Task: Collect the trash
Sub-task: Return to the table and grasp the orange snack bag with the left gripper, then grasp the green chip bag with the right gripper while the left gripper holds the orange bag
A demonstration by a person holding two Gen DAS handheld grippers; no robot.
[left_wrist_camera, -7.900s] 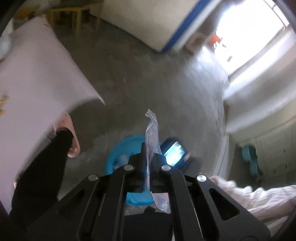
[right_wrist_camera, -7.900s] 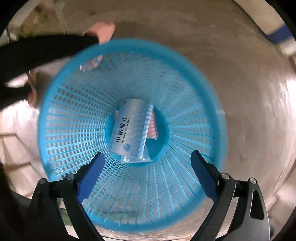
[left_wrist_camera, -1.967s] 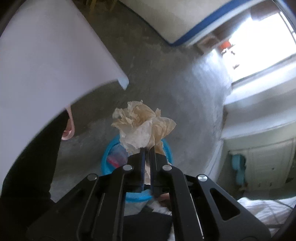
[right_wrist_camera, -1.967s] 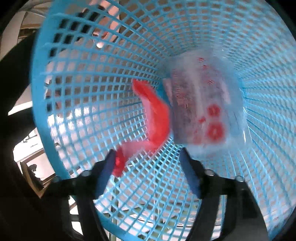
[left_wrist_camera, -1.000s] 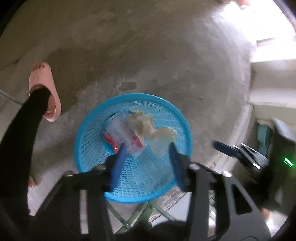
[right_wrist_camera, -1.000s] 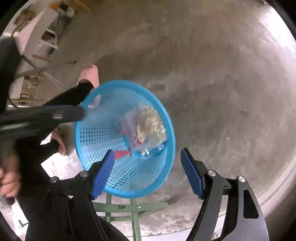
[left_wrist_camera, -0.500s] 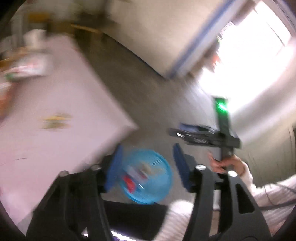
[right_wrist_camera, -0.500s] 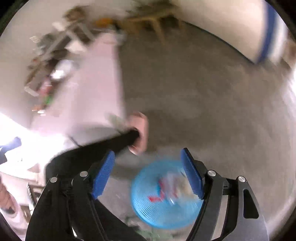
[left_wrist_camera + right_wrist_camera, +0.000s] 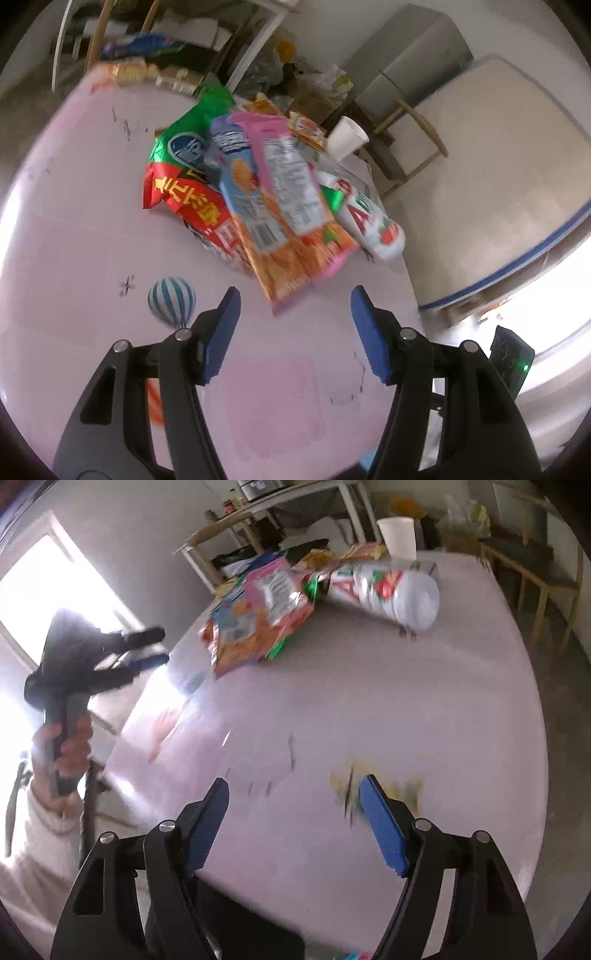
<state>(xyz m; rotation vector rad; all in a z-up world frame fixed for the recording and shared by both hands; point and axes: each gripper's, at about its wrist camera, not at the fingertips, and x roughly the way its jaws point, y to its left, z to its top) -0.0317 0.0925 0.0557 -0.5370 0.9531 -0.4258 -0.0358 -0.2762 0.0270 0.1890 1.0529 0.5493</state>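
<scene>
Left gripper fingers apart and empty after just opening, over pink worktop; right gripper fingers apart, empty. Snack wrappers piled mid-worktop, white bottle lying beside them, paper cup behind

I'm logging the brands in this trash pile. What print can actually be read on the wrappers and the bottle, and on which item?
"A": large red letter on the white bottle; the rest is cut off.
Red and green bag: large yellow Chinese characters, too blurred to read.
Pink and orange packet: nutrition table and barcode, too small to read.
White cup: no print visible.
</scene>
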